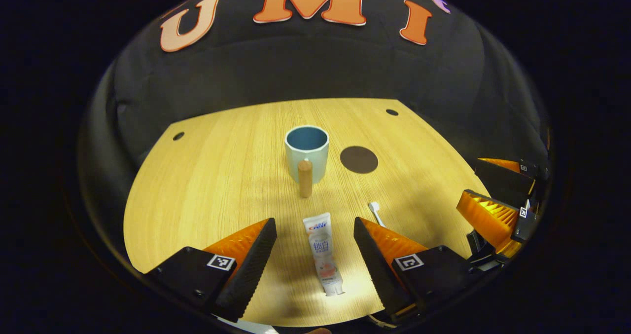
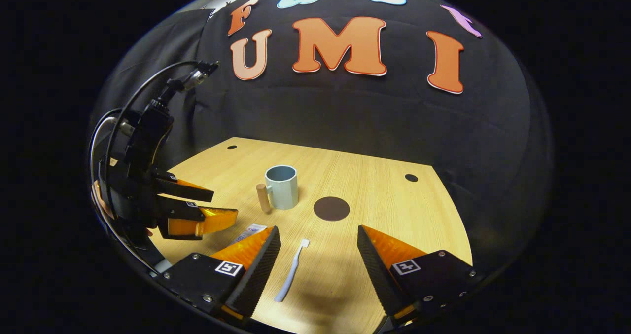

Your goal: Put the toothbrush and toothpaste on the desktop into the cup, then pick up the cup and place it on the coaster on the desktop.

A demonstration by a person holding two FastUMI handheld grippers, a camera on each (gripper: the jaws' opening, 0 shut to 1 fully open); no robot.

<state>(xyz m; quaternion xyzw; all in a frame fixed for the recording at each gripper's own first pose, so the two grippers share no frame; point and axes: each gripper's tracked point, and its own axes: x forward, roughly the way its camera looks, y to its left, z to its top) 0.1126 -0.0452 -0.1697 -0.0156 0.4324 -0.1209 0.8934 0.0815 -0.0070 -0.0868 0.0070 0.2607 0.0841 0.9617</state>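
Both tools are wide open and hold nothing. The left tool [image 1: 314, 240] straddles the toothpaste [image 1: 323, 252] near the counter's [image 1: 197, 186] front edge; lower straight, then close across the tube's middle. The toothbrush [image 2: 292, 271] lies between the right tool's [image 2: 319, 255] fingers, the cup [image 1: 306, 151] stands mid-counter.

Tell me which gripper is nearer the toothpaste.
Left. The left gripper hangs open with the toothpaste lying between its fingers; the right gripper is open over the toothbrush, beside it.

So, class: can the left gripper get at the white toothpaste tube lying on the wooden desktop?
Probably yes: the left gripper is open, the white toothpaste tube lies between its fingers, and nothing blocks it.
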